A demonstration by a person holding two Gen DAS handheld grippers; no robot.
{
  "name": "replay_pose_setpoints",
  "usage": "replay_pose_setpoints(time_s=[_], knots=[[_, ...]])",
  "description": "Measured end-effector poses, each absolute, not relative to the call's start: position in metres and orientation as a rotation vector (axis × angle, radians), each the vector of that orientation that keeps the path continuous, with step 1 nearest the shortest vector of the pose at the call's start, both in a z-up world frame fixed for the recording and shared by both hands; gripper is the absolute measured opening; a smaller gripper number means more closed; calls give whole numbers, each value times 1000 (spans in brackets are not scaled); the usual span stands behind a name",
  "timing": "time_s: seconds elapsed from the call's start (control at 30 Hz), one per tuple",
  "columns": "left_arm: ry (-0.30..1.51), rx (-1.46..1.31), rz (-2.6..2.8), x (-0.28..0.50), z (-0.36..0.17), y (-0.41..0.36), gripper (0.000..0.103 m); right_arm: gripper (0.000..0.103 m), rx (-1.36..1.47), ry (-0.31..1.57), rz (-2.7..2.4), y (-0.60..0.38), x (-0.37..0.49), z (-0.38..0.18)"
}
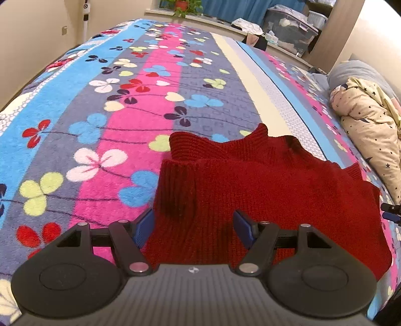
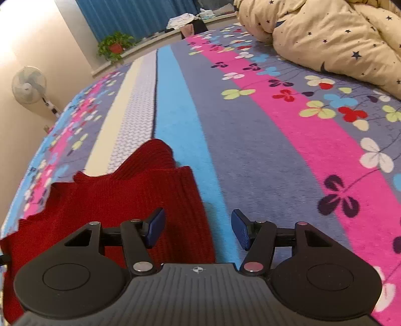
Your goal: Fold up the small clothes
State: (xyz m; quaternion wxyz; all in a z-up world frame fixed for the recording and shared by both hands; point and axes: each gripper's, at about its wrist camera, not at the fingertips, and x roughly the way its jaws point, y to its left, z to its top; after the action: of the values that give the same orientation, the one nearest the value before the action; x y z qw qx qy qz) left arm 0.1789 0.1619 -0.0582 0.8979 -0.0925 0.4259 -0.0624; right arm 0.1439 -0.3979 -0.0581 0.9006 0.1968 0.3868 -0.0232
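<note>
Landmark: a red knitted sweater [image 1: 263, 185], laid flat on a bed covered by a striped floral blanket [image 1: 105, 105]; all positions below are given relative to it.
Sweater, left wrist view: the ribbed edges and a raised, wavy fold are seen at its far side; the near part is spread over the pink and grey stripes of the blanket.
Sweater, right wrist view: the sweater [image 2: 107, 205] is shown at lower left, its right edge lying along the light blue stripe.
Left claw [image 1: 194, 229]: spread; its blue pads are held apart above the near left portion of the sweater, with knit seen between them but not pinched.
Right claw [image 2: 198, 229]: spread; its left pad is seen over the sweater's right edge, its right pad over bare blanket just beside that edge. Nothing is gripped.
Quilt: a cream star-printed quilt [image 2: 333, 37] is bunched on the bed, well apart from the sweater, beyond its right side.
Plant: a potted plant [image 2: 115, 45] is set on a ledge far behind the sweater, before a blue curtain [image 2: 130, 15].
Fan: a standing fan [image 2: 29, 85] is placed by the wall, far off to the sweater's left in the right wrist view.
</note>
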Motion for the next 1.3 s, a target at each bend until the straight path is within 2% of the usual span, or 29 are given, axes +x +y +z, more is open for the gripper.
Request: replay_pose_setpoints(time_s=[0.4,0.57,0.8,0.83,0.87,0.9,0.93,0.97,1.07,1.3], knots=[[840,-282,-143,178,-51,170,74,60,484,735,-77,-415,136,-52],[863,-265,-123,181,-55,167,74,64,454,791,-4,-401,142,-57],[872,-273,-85,189,-62,171,73,64,404,862,-10,-390,151,-69],[871,-275,-85,190,-63,171,71,59,400,859,-6,-389,151,-68],[871,-272,-88,191,-63,170,64,44,399,853,8,-388,150,-68],[872,-260,-90,191,-64,169,59,36,394,844,28,-385,150,-66],[879,-242,-87,192,-64,169,43,19,372,833,31,-383,148,-64],[885,-235,-90,192,-64,170,18,14,349,825,34,-381,148,-62],[821,-280,-83,187,-51,180,14,13,340,734,31,-382,140,-47],[465,-248,-50,165,-6,187,13,12,315,376,16,-379,119,-4]])
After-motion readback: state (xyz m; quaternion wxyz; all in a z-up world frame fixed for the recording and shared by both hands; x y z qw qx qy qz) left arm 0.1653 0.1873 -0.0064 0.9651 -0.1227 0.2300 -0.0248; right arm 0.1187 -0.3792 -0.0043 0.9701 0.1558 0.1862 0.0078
